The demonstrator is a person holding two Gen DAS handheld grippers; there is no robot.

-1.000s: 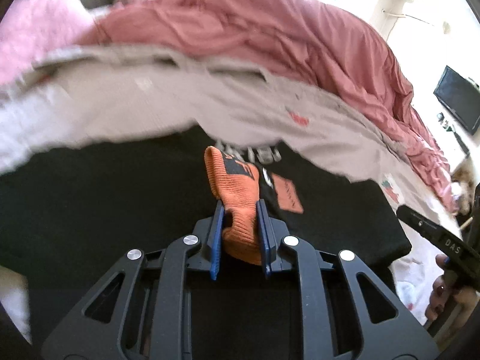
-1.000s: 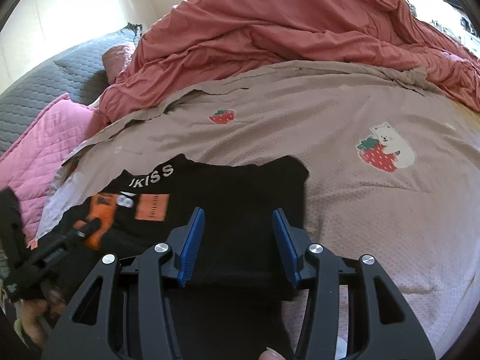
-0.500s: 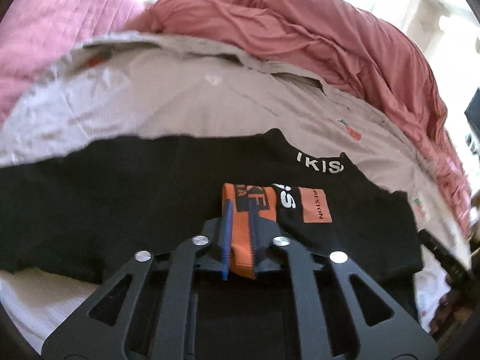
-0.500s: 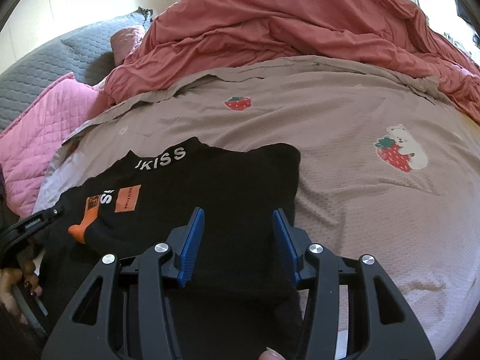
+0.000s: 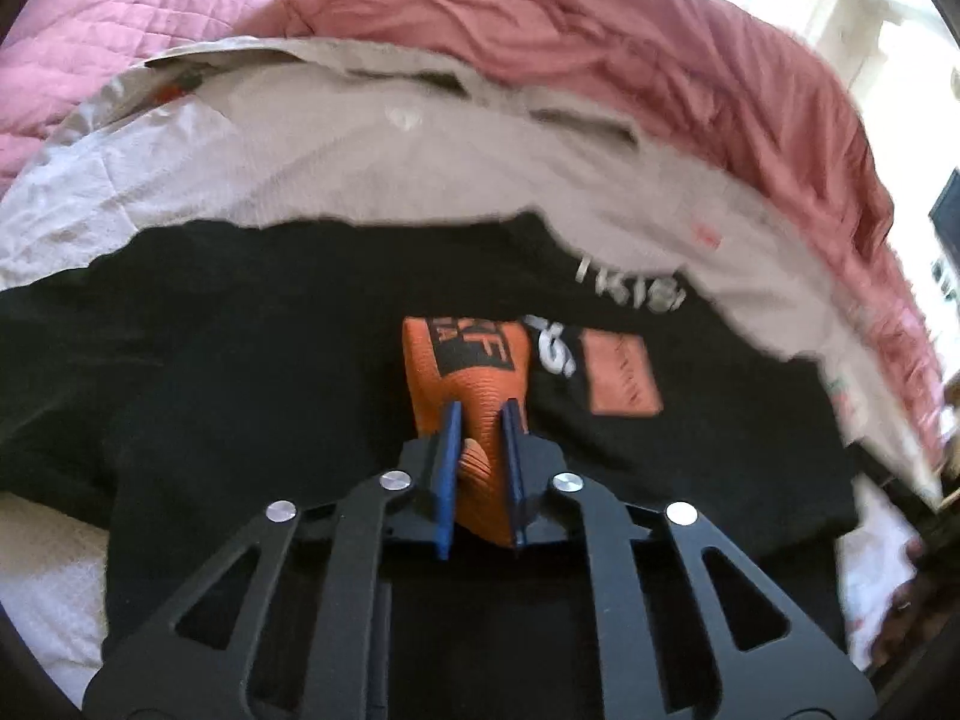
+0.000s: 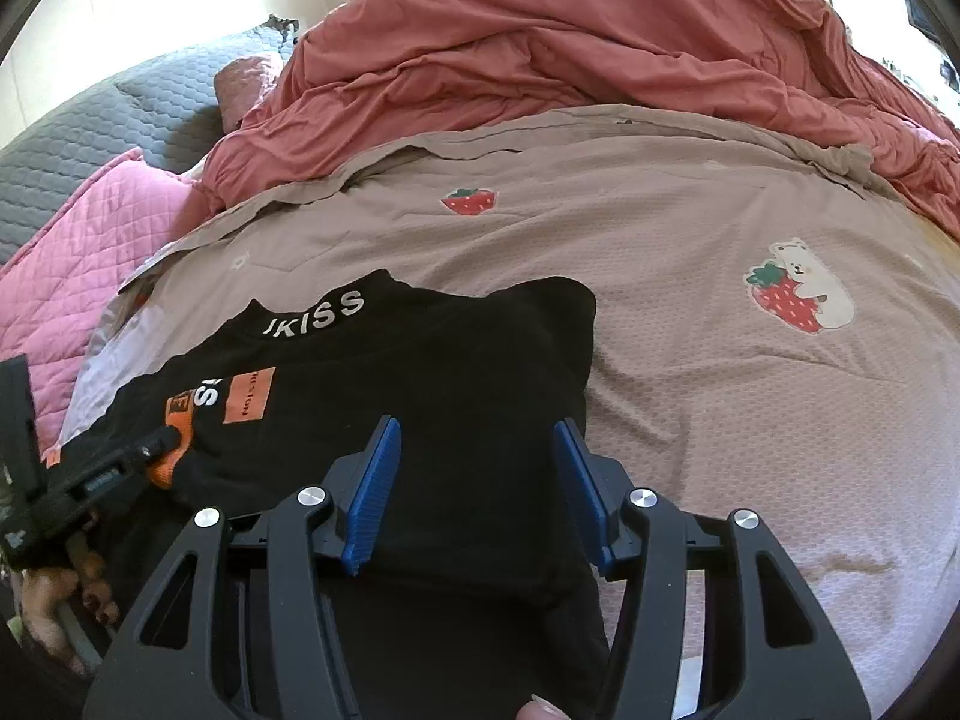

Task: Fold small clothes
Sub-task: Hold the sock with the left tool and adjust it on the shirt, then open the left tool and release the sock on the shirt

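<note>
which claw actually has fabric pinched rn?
The left claw: shut on the orange cuff of the black shirt. The right claw is opening, pads apart.

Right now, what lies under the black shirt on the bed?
Under the black shirt lies the beige strawberry-print cover, visible all around it. The part beneath the shirt is covered, so anything there cannot be seen. On top, the left gripper pinches the orange sleeve.
</note>
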